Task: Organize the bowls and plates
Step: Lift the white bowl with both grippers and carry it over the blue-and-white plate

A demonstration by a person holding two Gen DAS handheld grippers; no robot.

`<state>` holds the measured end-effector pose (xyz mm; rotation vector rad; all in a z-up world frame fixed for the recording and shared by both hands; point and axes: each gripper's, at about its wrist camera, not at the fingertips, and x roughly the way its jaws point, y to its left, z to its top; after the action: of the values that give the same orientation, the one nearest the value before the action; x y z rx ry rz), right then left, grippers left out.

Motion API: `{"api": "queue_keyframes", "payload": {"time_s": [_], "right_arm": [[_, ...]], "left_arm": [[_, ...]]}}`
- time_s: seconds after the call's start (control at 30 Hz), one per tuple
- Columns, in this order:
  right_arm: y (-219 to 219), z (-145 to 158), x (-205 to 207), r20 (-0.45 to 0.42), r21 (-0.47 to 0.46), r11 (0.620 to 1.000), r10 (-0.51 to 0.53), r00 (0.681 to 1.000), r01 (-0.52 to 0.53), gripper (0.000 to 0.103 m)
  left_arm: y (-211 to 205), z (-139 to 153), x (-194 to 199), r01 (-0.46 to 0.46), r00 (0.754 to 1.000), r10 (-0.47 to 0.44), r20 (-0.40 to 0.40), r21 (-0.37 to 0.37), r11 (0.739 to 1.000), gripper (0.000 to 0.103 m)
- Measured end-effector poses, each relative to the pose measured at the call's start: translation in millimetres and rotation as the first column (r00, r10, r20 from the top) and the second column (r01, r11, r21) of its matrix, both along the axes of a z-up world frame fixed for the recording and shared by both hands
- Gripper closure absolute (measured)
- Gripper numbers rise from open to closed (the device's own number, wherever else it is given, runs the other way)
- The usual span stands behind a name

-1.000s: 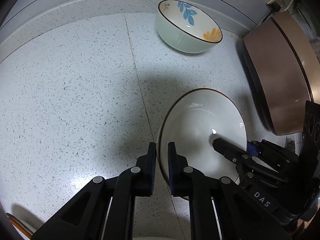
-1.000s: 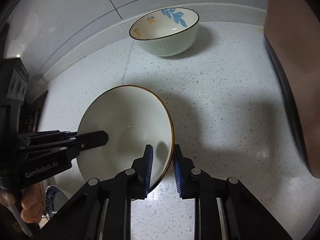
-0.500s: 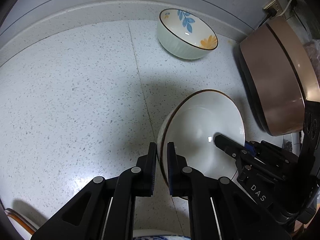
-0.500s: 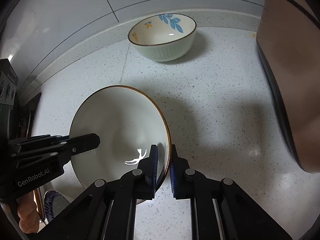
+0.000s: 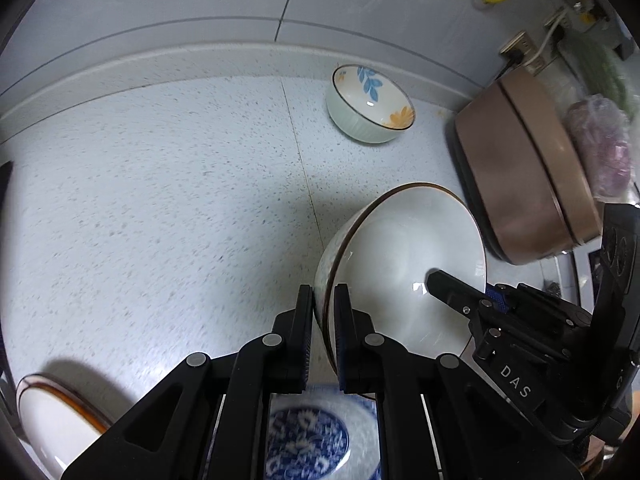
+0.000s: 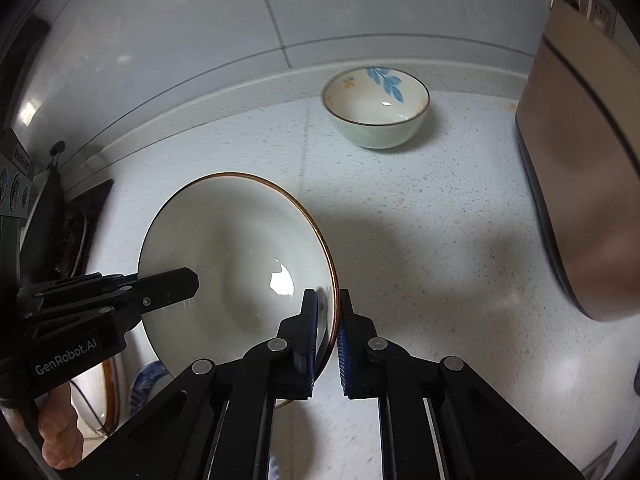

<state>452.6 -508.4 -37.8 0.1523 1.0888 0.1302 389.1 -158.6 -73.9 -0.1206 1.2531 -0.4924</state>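
Both tongs, left [image 5: 324, 336] "GenRobot.AI", right [image 6: 328, 340] "DAS", clenched on white bowl's [image 6: 236, 256] rim

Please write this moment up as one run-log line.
left tongs: shut on white bowl rim | right tongs: shut on opposite rim | bowl: tilted above counter | flowered bowl: by wall

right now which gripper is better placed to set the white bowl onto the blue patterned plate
Left, though both grip it. The left gripper pinches the white bowl rim almost directly above the blue patterned plate; the right gripper holds the opposite rim, farther from it.
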Motion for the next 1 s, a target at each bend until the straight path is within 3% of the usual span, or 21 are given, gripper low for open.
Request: {"api": "queue_keyframes", "payload": {"time_s": [0.23,0.4,0.6,0.83,1.0], "right_arm": [[27.6,30.4,-53.6,0.03,-0.029,1.0,-0.006,1.0,0.007,0.094],[48.3,29.1,-91.0,0.002,-0.022,1.0,-0.011,1.0,0.011,0.094],[63.8,-3.6,-124.5,-0.077,0.003,0.999,-0.038,0.996,0.038,0.094],[68.3,-42.6,-130.4,-0.164,0.01,0.997,-0.068,0.984,0.071,0.094],[69.0,-48.0,-125.5,-0.169,0.004,0.997,-0.081,0.982,0.083,0.094]], "left_arm": [[34.7,18.1,-44.7,0.026,0.999,-0.025,0.021,-0.041,0.999,0.096],[57.7,9.6,-81.6,0.051,0.999,-0.05,0.002,-0.025,0.998,0.096],[70.1,-21.4,-110.1,0.085,0.995,-0.083,-0.054,0.03,0.996,0.096],[69.6,-54.9,-120.9,0.097,0.991,-0.089,-0.098,0.088,0.991,0.096],[65.4,-59.9,-122.5,0.098,0.992,-0.088,-0.095,0.106,0.99,0.096]]}}
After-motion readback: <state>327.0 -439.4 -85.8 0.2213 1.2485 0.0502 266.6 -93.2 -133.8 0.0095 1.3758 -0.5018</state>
